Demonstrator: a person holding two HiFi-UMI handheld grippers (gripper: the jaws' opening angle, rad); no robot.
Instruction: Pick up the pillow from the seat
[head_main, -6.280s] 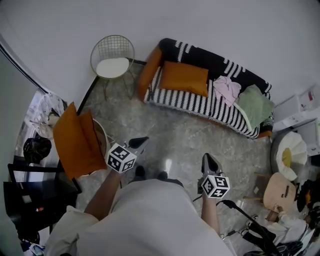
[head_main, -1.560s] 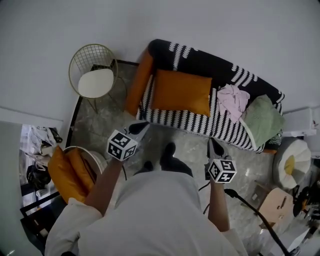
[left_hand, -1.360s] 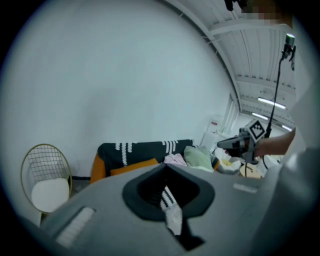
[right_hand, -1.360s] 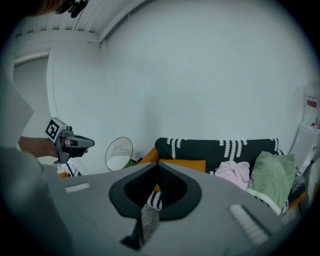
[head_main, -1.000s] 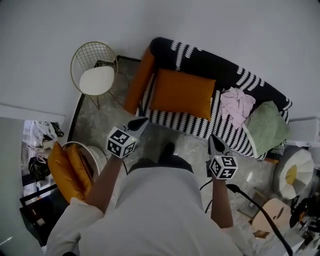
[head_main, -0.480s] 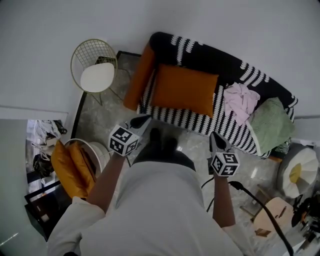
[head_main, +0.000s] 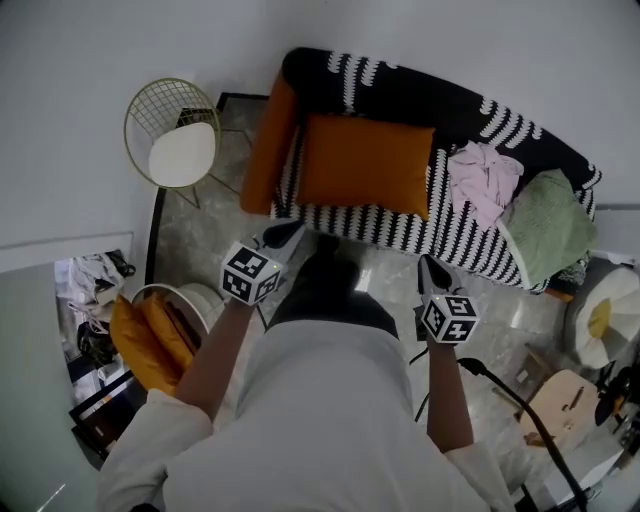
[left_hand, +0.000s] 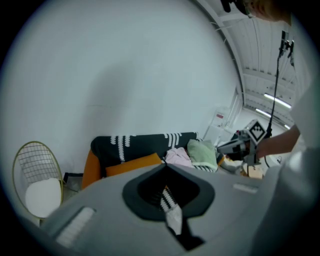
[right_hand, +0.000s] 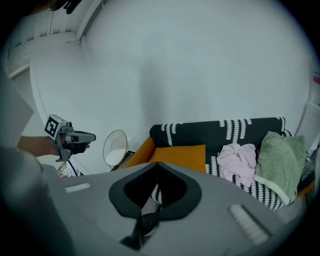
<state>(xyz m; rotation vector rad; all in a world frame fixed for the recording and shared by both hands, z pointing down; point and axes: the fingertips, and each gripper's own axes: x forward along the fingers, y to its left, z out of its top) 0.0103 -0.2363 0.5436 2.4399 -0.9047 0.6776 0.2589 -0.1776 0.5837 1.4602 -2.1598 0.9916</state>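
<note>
Short of the orange pillow (head_main: 365, 165), left claw (head_main: 285, 236) and right claw (head_main: 432, 268) sit closed.

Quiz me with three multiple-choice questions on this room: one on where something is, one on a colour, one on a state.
1. In the head view, the orange pillow lies on which part of the sofa?
A the seat's left half; B the seat's right end; C the backrest's top.
2. The crumpled cloth beside the pillow is:
A blue; B pink; C yellow.
3. The left gripper has its jaws:
A wide apart; B shut on the pillow; C shut, empty.
Answers: A, it covers the seat's left half; B, it is pale pink; C, the jaws meet with nothing between them.
</note>
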